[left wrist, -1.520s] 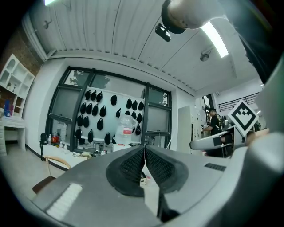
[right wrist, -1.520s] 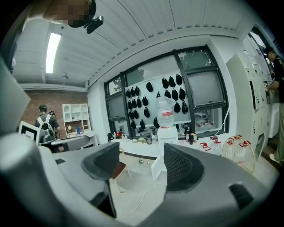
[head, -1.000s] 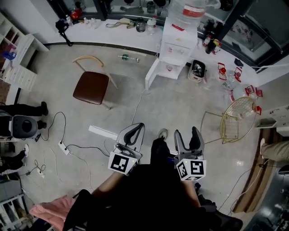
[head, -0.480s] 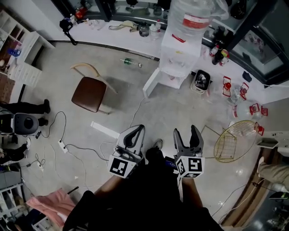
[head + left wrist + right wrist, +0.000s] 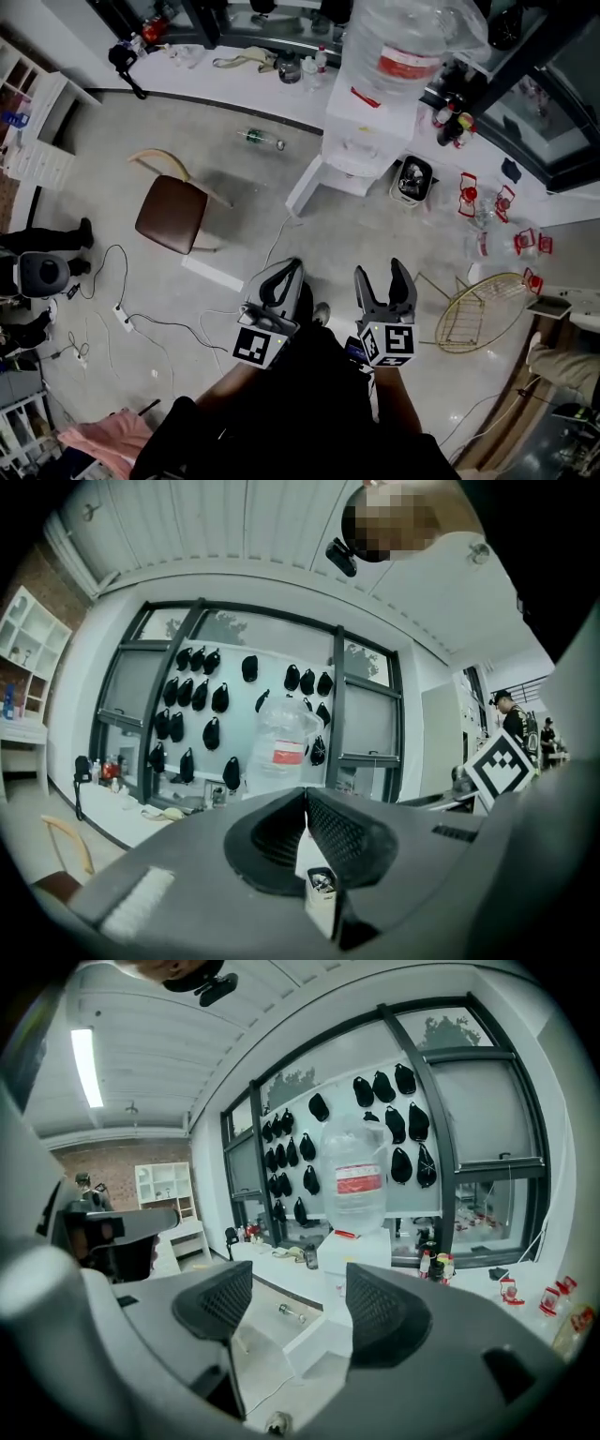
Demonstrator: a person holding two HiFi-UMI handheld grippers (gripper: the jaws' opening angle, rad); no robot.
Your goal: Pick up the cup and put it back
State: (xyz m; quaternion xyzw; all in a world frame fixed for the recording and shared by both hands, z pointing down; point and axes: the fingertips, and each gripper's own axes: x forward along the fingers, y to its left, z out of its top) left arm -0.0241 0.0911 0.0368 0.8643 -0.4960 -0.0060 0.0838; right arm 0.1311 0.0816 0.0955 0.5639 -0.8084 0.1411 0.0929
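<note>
Left claw (image 5: 286,272) pinched shut, right claw (image 5: 380,272) wide and empty — above grey floor (image 5: 244,220), facing water dispenser (image 5: 361,141).

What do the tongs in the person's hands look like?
The left tongs and right tongs are grey with black dimpled pads. Each carries a white cube printed with black square markers. The person wears black sleeves.
</note>
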